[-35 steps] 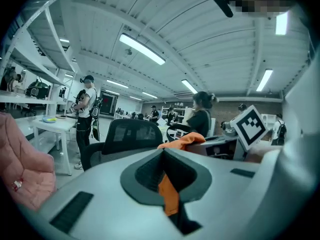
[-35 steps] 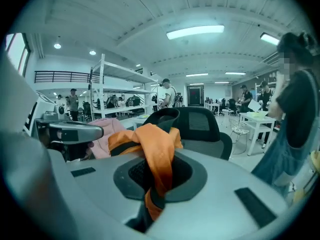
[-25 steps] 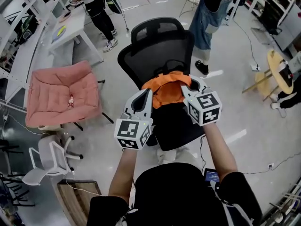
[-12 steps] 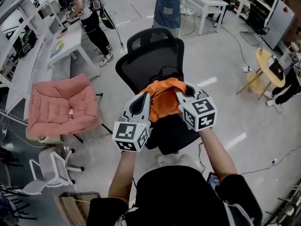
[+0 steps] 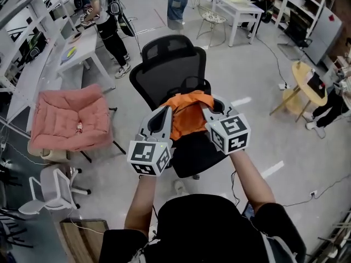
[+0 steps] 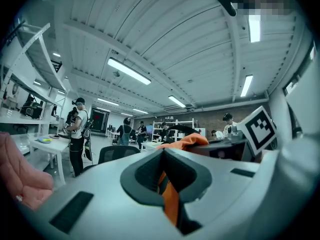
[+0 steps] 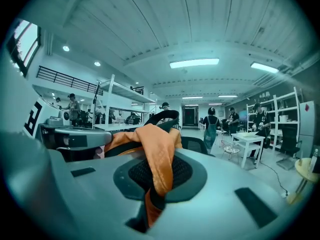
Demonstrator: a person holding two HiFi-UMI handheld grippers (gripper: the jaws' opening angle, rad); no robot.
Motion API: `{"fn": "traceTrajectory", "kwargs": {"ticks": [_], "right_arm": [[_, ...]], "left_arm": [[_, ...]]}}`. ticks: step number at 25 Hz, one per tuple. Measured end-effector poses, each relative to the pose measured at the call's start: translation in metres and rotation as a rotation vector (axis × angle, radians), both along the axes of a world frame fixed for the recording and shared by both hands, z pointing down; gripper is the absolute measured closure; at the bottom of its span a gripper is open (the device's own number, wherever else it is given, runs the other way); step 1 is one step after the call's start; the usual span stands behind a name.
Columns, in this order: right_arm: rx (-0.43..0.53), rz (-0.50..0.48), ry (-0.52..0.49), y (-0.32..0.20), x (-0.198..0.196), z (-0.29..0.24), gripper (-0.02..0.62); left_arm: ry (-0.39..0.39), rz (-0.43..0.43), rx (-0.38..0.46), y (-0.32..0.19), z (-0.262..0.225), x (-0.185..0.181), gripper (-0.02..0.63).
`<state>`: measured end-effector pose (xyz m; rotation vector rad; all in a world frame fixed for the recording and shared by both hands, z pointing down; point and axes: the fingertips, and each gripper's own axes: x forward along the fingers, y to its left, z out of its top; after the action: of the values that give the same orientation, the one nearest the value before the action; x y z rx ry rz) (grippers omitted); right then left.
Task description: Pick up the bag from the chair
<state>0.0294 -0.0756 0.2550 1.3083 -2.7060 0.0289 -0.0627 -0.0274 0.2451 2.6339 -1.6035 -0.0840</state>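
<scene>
The orange bag (image 5: 189, 114) hangs in the air between my two grippers, above the seat of the black mesh office chair (image 5: 169, 67). My left gripper (image 5: 166, 113) is shut on the bag's left edge; in the left gripper view, orange fabric (image 6: 172, 209) is pinched between that gripper's (image 6: 167, 176) jaws. My right gripper (image 5: 210, 108) is shut on the bag's right edge. In the right gripper view an orange fold (image 7: 156, 149) drapes over that gripper (image 7: 152, 189) and runs down into the closed jaws. A black handle (image 7: 162, 116) arches above the bag.
A pink cushioned chair (image 5: 68, 119) stands to the left, with a small white chair (image 5: 46, 188) nearer me. White tables (image 5: 82, 37) (image 5: 238, 4) and a round wooden table (image 5: 312, 84) ring the floor. People (image 5: 107, 15) stand at the back. Cables lie on the floor at right.
Both grippers have risen with the orange bag, which now hangs higher above the chair seat. The person in the blue apron behind the chair has walked away toward the back.
</scene>
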Motion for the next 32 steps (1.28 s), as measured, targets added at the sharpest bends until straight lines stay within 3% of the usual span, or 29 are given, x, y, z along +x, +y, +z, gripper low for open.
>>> {"fn": "traceTrajectory", "kwargs": {"ticks": [13,32], "right_arm": [[0.032,-0.05,-0.031,0.083,0.071,-0.014,0.583],[0.084,-0.086,-0.039,0.144,0.124,-0.026,0.583]], "left_arm": [[-0.016,-0.062,0.021,0.093,-0.005,0.075,0.598],[-0.015,-0.118,0.069,0.163,-0.013,0.124,0.598]]}}
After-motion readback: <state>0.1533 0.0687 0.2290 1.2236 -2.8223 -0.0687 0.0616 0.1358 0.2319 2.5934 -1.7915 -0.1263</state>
